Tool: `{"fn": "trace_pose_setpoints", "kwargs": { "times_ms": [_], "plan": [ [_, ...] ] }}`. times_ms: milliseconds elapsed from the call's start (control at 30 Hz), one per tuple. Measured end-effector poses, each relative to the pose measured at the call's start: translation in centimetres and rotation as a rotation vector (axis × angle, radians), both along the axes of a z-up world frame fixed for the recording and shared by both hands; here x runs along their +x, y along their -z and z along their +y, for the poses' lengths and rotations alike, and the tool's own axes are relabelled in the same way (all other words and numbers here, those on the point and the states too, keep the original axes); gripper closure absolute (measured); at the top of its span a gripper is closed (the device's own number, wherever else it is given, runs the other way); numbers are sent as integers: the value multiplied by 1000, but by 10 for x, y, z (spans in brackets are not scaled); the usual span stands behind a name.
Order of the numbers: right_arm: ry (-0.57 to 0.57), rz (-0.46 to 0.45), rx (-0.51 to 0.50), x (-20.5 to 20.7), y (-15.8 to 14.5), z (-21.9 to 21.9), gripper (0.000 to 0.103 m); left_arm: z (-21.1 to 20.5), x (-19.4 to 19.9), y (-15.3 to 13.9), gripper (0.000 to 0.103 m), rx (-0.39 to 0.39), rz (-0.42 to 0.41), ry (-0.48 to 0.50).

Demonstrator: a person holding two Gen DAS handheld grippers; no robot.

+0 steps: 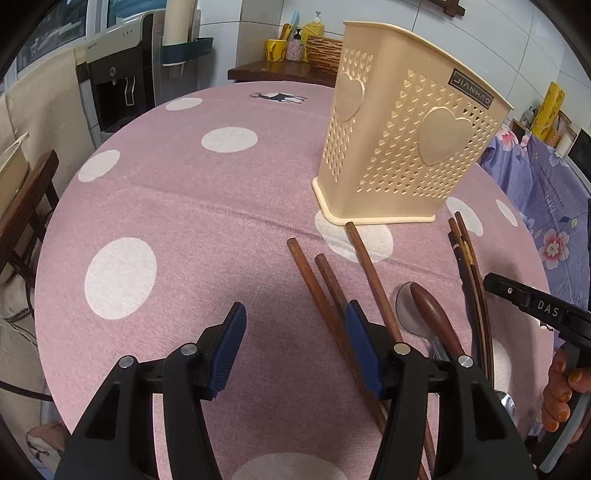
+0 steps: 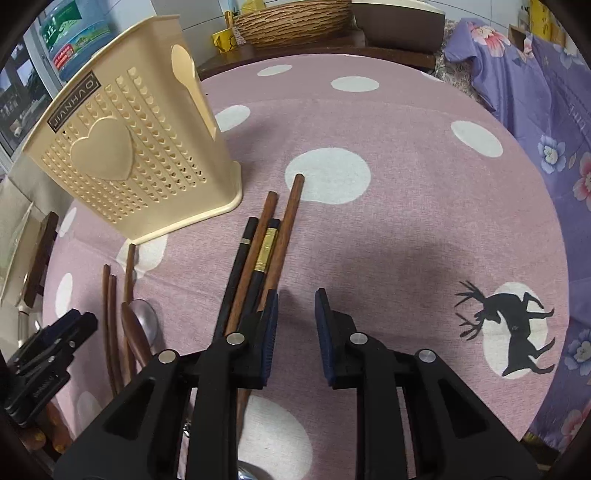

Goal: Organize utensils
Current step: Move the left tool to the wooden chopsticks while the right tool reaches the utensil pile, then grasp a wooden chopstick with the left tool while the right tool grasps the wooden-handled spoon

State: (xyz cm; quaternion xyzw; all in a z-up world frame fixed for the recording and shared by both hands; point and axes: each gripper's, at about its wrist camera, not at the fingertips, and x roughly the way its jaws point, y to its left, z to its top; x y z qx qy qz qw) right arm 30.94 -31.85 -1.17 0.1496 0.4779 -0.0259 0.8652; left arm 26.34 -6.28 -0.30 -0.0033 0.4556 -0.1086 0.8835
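Where chopsticks (image 2: 258, 254) pass under hand-held gripper (image 2: 295, 328), ends hidden

Readable: "JIANHAO", on a dark label near the rim of the cream utensil holder (image 1: 399, 147), upside down in both views. "DAS", white letters on the right gripper's (image 1: 535, 310) black body. Water bottle label (image 2: 74, 33): characters illegible.

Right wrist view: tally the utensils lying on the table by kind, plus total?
Brown wooden chopsticks: 5
Black chopsticks: 2
Metal spoon: 1
Wooden spoon: 1
Total: 9
Pieces cut off at the bottom edge are too hidden to identify and are not counted.
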Motion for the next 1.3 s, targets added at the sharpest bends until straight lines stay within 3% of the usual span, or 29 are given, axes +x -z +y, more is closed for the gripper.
{"fn": "trace_pose_setpoints", "kwargs": {
  "times_ms": [100,267,433,600,767,867,1000,1100,1167,1300],
  "plan": [
    [-8,-22,-4,-2,-3,4,81,-2,2,0,49,17,-11,-5],
    [-39,-79,-57,-10,-15,14,81,-2,13,6,62,28,10,-24],
    [-91,-113,-67,-12,-25,25,81,-3,25,7,64,26,27,-32],
    [-112,-110,-68,-14,-23,30,81,-1,33,6,64,-40,73,-36],
    [-116,-104,-71,-16,-21,31,81,-11,40,7,66,28,45,-30],
    [-118,-105,-70,-17,-21,31,81,-18,45,6,73,55,46,-2],
    [-119,-108,-69,-21,-21,29,81,-11,41,4,91,39,58,-4],
    [-118,-101,-73,-22,-18,27,81,5,38,7,90,-16,80,-17],
    [-117,-95,-69,-22,-16,26,81,13,37,6,90,0,68,-39],
    [-125,-97,-61,-22,-16,29,81,20,39,5,91,-41,101,-66]
  ]
}}
